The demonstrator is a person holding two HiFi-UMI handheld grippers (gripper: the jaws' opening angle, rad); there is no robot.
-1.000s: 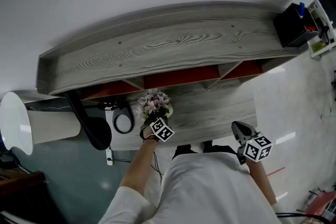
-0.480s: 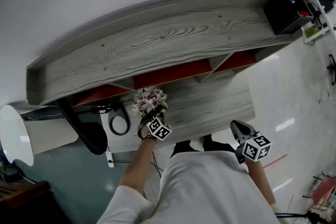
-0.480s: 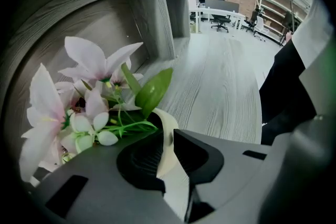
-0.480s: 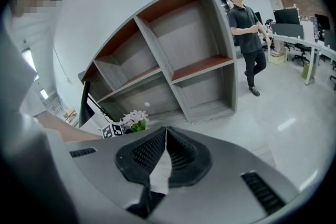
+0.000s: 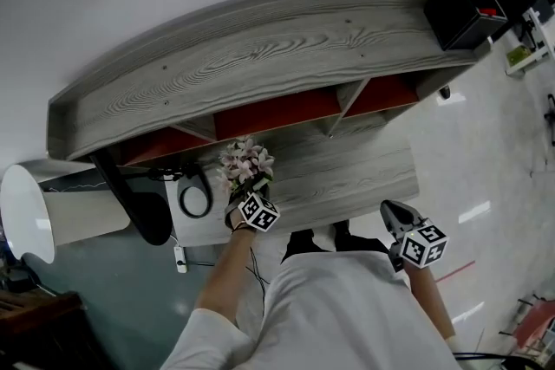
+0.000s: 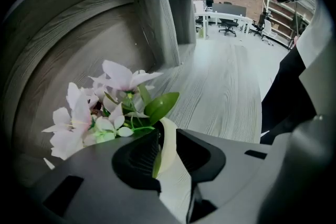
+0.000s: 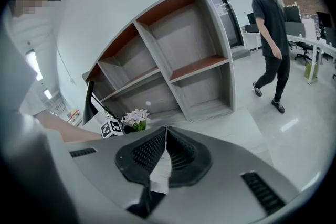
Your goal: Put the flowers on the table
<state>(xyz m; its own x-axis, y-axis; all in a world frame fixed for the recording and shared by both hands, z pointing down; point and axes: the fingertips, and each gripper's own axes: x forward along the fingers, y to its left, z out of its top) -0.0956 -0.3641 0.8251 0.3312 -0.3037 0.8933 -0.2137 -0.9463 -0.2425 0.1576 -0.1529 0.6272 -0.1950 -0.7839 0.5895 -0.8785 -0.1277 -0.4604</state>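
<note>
Far left there's a big white cylinder (image 5: 52, 208) on its side off the desk's end. Next to it the left gripper (image 5: 246, 191) has its jaws squeezed tight on the stem end of a small bunch of pale pink flowers with green leaves (image 5: 247, 162), holding it over the left part of the grey wood-grain table (image 5: 347, 173), just in front of the red-backed shelf cubbies (image 5: 277, 113). Further right, the right gripper (image 5: 391, 211) hangs off the table's front edge with jaws pressed together on nothing, and a black box (image 5: 455, 9) sits on the shelf top at the far right.
</note>
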